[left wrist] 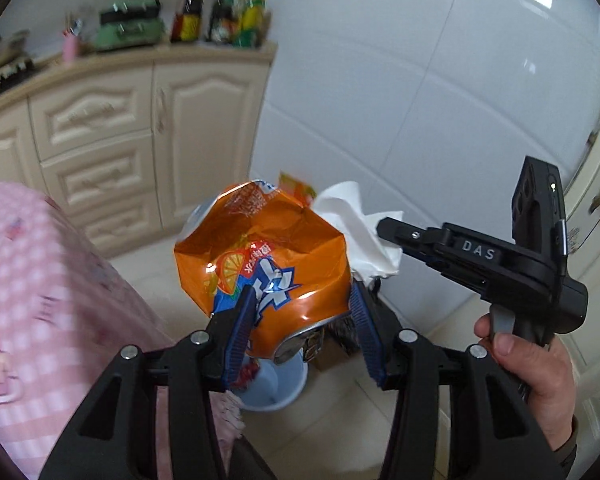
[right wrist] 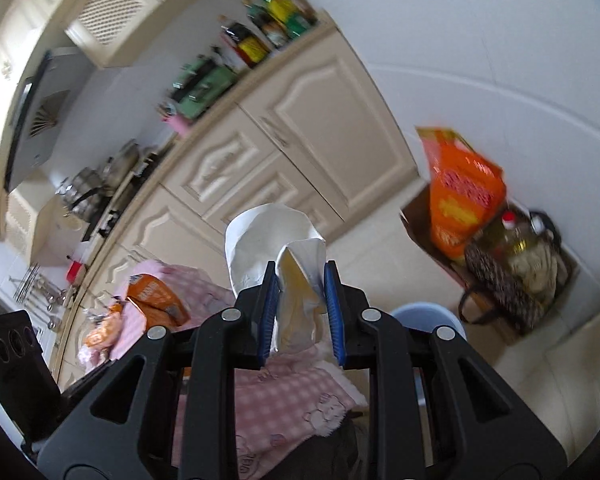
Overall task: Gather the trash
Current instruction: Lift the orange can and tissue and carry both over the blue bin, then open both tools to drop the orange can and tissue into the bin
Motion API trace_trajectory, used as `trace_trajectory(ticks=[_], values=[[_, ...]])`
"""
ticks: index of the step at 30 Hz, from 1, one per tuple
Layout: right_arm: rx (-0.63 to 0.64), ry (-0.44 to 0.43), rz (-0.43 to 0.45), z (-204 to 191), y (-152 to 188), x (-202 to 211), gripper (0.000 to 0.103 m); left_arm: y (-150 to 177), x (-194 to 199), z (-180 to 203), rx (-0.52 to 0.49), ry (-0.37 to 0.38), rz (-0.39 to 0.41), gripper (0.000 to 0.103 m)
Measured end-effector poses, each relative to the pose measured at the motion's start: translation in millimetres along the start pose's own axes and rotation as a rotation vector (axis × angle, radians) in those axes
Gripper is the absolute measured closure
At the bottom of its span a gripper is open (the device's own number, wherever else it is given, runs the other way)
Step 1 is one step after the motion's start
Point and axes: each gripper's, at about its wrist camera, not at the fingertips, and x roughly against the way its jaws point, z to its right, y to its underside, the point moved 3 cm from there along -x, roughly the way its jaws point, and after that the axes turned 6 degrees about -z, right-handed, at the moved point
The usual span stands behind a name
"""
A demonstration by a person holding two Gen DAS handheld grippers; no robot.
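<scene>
A crushed orange soda can (left wrist: 268, 240) sits between the blue pads of my left gripper (left wrist: 302, 292), which is shut on it. Under the can stands a light blue trash bin (left wrist: 284, 384) on the floor, with a red wrapper inside. My right gripper (left wrist: 384, 226) comes in from the right, shut on a crumpled white tissue (left wrist: 352, 216). In the right wrist view the tissue (right wrist: 268, 232) stands up between the pads of the right gripper (right wrist: 301, 268). The bin's rim (right wrist: 424, 312) shows just right of it and the orange can (right wrist: 156, 300) at the left.
A table with a pink checked cloth (left wrist: 40, 280) is at the left. Cream cabinets (left wrist: 112, 120) carry bottles on the counter. A cardboard box (right wrist: 420, 220) with an orange bag, an oil bottle (right wrist: 516, 240) and a woven bag stand by the white wall. A hand (left wrist: 532, 372) holds the right gripper's handle.
</scene>
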Motion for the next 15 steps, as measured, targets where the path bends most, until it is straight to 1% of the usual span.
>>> trace_trajectory(ticks=[2, 4, 5, 7, 9, 12, 13, 15], values=[[-0.031, 0.017, -0.031, 16, 3, -15, 0.080, 4, -26, -1, 0.008, 0.002, -0.049, 0.055], [-0.058, 0.034, -0.053, 29, 7, -27, 0.080, 9, -47, -4, 0.014, -0.012, -0.089, 0.055], [-0.072, 0.043, -0.066, 37, 9, -33, 0.080, 14, -63, -7, 0.030, -0.008, -0.126, 0.055], [-0.103, 0.051, -0.091, 51, 14, -46, 0.080, 18, -79, -11, 0.040, 0.004, -0.166, 0.055], [-0.124, 0.062, -0.113, 61, 18, -57, 0.080, 22, -97, -15, 0.037, -0.017, -0.197, 0.055], [-0.151, 0.074, -0.156, 75, 23, -78, 0.079, 27, -123, -23, 0.055, -0.008, -0.250, 0.055], [-0.158, 0.075, -0.167, 78, 25, -83, 0.077, 29, -128, -26, 0.056, -0.016, -0.260, 0.055], [-0.184, 0.077, -0.191, 84, 28, -94, 0.074, 28, -143, -32, 0.056, -0.008, -0.296, 0.055]])
